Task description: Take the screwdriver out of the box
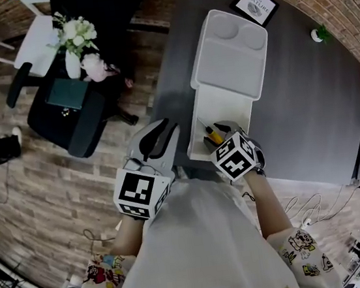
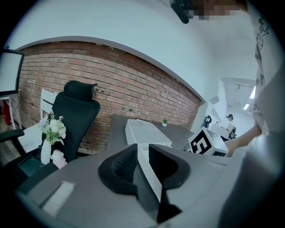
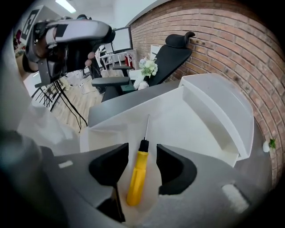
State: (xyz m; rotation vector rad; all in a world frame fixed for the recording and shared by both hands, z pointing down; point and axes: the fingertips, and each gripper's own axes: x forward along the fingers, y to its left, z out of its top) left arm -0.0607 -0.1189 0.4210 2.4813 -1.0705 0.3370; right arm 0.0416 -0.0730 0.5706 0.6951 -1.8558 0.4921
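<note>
1. Printed white shirt (image 1: 200,249): nearest the lens, it fills the lower head view, and both forearms reach forward from it.
2. Left gripper (image 2: 142,149): at the left side of the box (image 1: 194,141). Its jaws are drawn in on the box's side wall, whose white edge runs between the dark pads (image 2: 124,164).
3. Right gripper (image 3: 142,153): lowered into the near end of the box. Its jaws stand apart, one on each side of the handle, with a sliver of white floor showing at either side. Its marker cube (image 1: 234,156) covers the box's near end in the head view.
4. Screwdriver (image 3: 137,176): yellow handle, black collar, thin metal shaft. It lies flat on the box floor with the shaft pointing toward the lid.
5. Lid (image 1: 227,55): white, laid open beyond the box, joined to it.
6. Table (image 1: 307,110): dark grey, and the box rests on it.
7. Framed card (image 1: 254,4) and small potted plant (image 1: 319,34): at the table's far side, well apart from the box.
8. Black office chair (image 1: 74,117) and vase of white flowers (image 1: 75,45): left of the table.
9. Brick wall (image 2: 133,89): behind the chair.
</note>
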